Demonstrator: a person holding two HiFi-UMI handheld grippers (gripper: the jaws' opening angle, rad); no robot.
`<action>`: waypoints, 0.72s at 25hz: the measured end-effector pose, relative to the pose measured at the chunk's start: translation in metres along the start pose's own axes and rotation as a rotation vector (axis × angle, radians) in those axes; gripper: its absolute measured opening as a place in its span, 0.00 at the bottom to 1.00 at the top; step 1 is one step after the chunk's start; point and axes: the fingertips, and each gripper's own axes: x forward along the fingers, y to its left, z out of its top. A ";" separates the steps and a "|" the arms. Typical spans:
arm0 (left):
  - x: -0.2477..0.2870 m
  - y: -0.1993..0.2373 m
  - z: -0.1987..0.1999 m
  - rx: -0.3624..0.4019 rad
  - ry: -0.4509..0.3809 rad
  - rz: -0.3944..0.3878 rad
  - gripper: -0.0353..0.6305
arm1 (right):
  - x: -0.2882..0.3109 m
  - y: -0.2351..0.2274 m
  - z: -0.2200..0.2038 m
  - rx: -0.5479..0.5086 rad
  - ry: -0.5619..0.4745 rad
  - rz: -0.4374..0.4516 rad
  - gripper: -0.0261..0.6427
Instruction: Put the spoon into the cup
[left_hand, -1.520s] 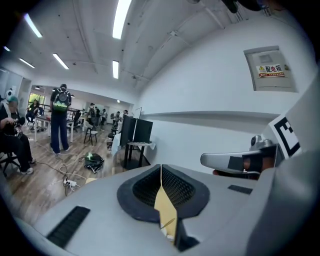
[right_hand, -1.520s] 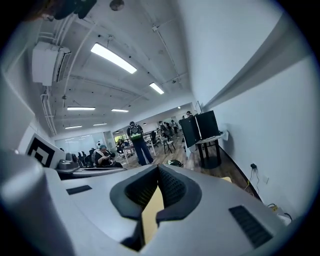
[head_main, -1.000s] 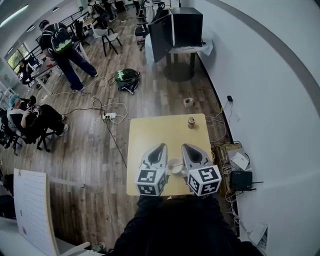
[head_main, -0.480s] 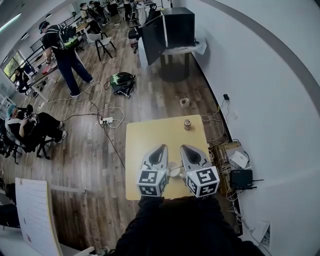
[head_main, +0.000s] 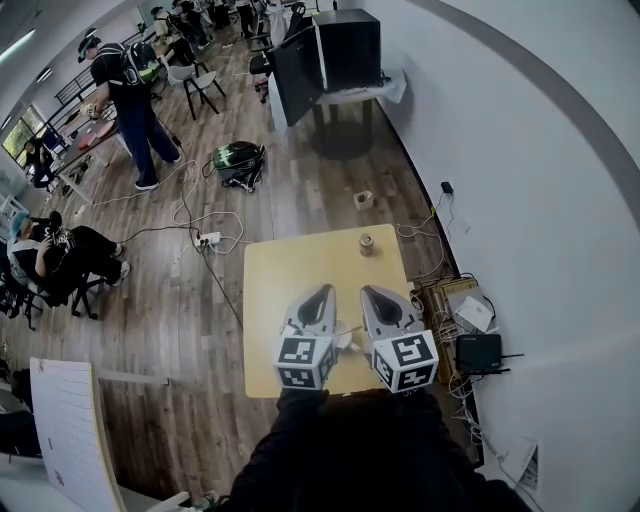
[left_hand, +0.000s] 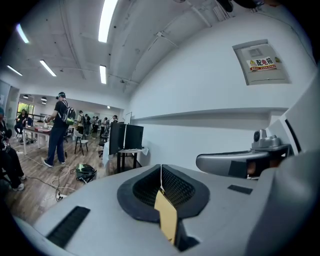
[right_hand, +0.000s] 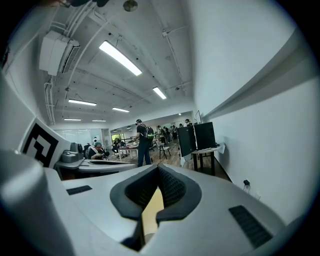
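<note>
We record one legible sign: a yellow label (left_hand: 263, 63) on the grey wall box (left_hand: 260, 78), red characters reading "配电箱" beside a warning triangle. Nothing else legible.

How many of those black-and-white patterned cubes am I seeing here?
2: one cube on the back of the left gripper, the other on the right gripper, side by side over the yellow table. None appears hidden.

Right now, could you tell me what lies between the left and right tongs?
A small white cup, partly hidden, stands there on the yellow table; the head view shows it.
</note>
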 end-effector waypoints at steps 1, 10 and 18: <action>0.001 -0.003 0.000 0.002 0.000 -0.001 0.11 | -0.002 -0.002 0.000 -0.001 0.001 0.001 0.07; 0.012 -0.024 -0.011 0.048 0.029 -0.010 0.11 | -0.012 -0.017 -0.010 0.009 0.013 0.001 0.07; 0.023 -0.040 -0.019 0.060 0.049 -0.028 0.11 | -0.024 -0.037 -0.016 0.020 0.016 -0.022 0.07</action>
